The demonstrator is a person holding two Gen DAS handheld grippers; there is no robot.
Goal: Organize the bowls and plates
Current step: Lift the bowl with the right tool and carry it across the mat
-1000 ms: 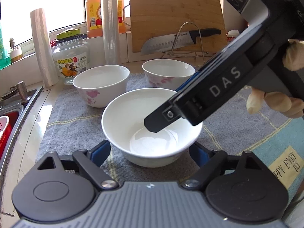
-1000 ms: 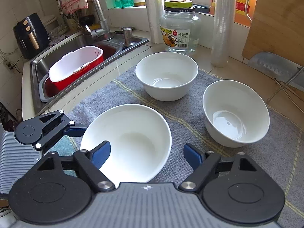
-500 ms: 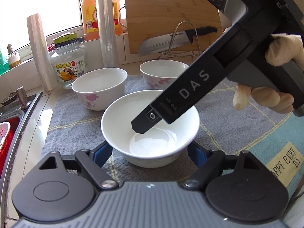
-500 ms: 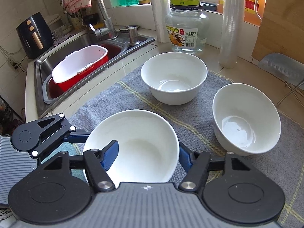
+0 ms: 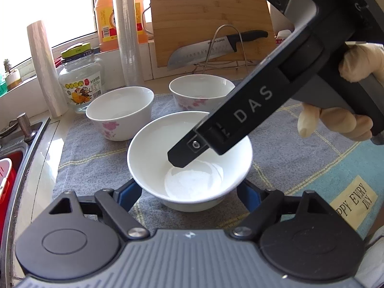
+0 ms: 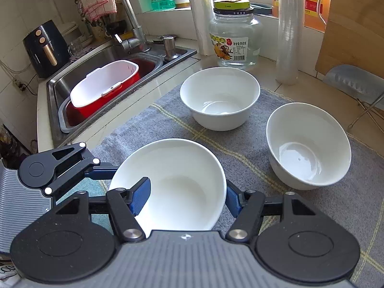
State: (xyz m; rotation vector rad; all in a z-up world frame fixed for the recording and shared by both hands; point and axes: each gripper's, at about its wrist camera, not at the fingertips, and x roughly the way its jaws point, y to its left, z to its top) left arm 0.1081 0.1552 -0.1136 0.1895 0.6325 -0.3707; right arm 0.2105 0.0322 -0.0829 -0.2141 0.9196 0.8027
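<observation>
Three white bowls with pink flowers stand on a grey mat (image 5: 96, 148). The near bowl (image 5: 192, 184) (image 6: 182, 180) sits between the blue pads of my left gripper (image 5: 189, 194), which press on its lower sides. My right gripper (image 6: 186, 199) is shut on the same bowl: one finger (image 5: 216, 132) reaches inside it and the other lies against the outside of its wall. A gloved hand (image 5: 336, 122) holds that gripper. The two other bowls, one at the far left (image 5: 120, 112) (image 6: 219, 98) and one at the far right (image 5: 201, 91) (image 6: 307, 146), stand apart and untouched.
Behind the bowls are a glass jar (image 5: 81, 81), a cling-film roll (image 5: 124, 31), a wooden cutting board (image 5: 208, 16) and a knife (image 5: 216, 48) on a wire stand. A sink (image 6: 103, 55) with a red tub (image 6: 105, 86) lies to the left. A blue mat (image 5: 352, 199) adjoins on the right.
The right gripper's jaws came together from wide open onto the near bowl, with one finger now inside it. The left jaws narrowed slightly against the bowl. Neither hand shifted much.
</observation>
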